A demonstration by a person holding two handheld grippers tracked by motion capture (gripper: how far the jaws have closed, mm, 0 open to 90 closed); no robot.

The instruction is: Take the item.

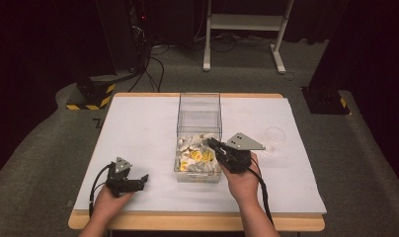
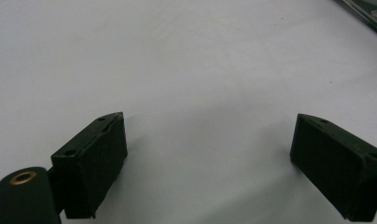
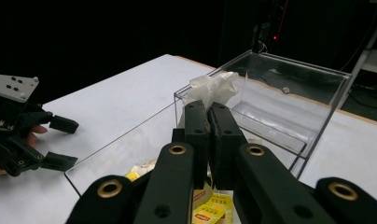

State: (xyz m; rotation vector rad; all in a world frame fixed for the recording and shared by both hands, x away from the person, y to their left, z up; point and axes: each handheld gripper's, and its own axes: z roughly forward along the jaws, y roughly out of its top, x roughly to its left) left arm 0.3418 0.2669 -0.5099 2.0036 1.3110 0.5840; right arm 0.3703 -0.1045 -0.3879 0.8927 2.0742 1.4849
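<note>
A clear plastic box (image 1: 199,97) stands mid-table, its near half filled with several white and yellow tea bags (image 1: 197,157). My right gripper (image 1: 213,144) hovers over the box's near right corner. In the right gripper view its jaws (image 3: 209,111) are shut on a white crumpled tea bag (image 3: 211,87), which sticks out past the tips above the box (image 3: 294,95). Yellow-labelled bags (image 3: 209,211) lie below. My left gripper (image 1: 142,179) rests on the white table left of the box, open with nothing between its jaws (image 2: 207,144). It also shows in the right gripper view (image 3: 67,142).
A clear plastic cup (image 1: 275,136) stands right of the box. The far half of the box holds nothing. A white sheet (image 1: 138,128) covers the tabletop. Beyond the table are a white frame (image 1: 244,22), cables and dark stands on the floor.
</note>
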